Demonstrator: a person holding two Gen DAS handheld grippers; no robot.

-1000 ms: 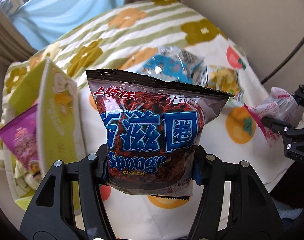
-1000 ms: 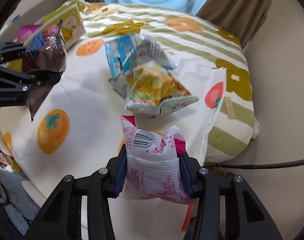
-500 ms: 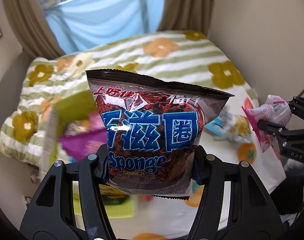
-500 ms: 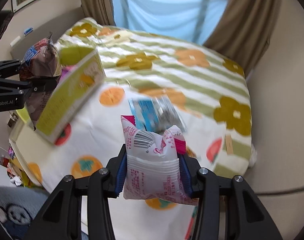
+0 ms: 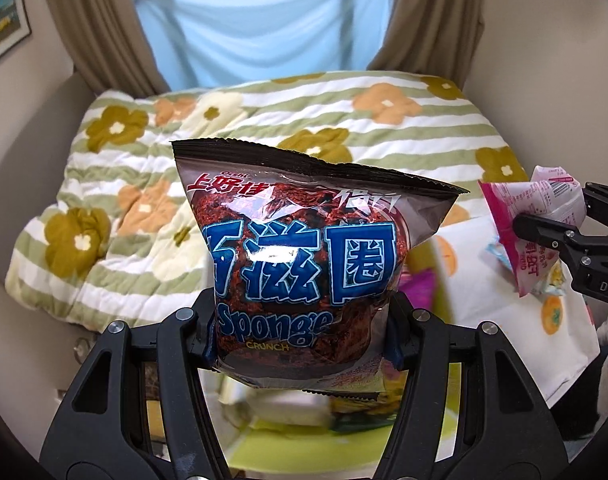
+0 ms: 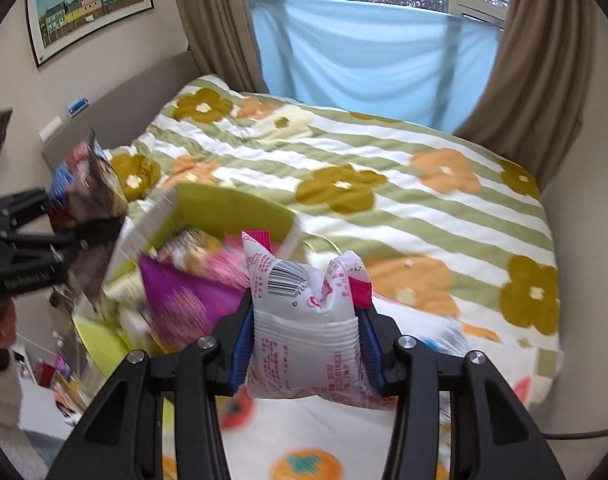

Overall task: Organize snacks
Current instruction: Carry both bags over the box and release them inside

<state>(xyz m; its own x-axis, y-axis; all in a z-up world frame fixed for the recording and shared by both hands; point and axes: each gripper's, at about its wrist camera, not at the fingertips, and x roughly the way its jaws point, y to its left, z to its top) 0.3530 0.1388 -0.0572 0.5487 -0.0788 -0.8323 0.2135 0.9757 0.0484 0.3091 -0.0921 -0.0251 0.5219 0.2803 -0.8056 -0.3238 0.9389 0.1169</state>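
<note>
My left gripper [image 5: 301, 328] is shut on a dark brown Sponge Crunch snack bag [image 5: 304, 248] and holds it upright in the air above the bed. My right gripper [image 6: 306, 340] is shut on a small pink-and-white snack packet [image 6: 304, 320]; the packet also shows at the right of the left wrist view [image 5: 532, 216]. A green cardboard box [image 6: 223, 216] with a purple bag [image 6: 183, 300] and other snacks in it sits below and left of the right gripper. The left gripper with its brown bag [image 6: 87, 208] hangs left of the box.
A bed with a striped flower quilt [image 6: 384, 168] fills the middle. A white cloth with orange fruit prints [image 6: 304, 464] covers its near part. Curtains and a blue sheet over the window stand behind. A wall runs along the right side.
Both grippers have lifted and tilted up, so more of the bed and window shows. The green box has shifted from the left towards the centre below both grippers. Both bags stay gripped.
</note>
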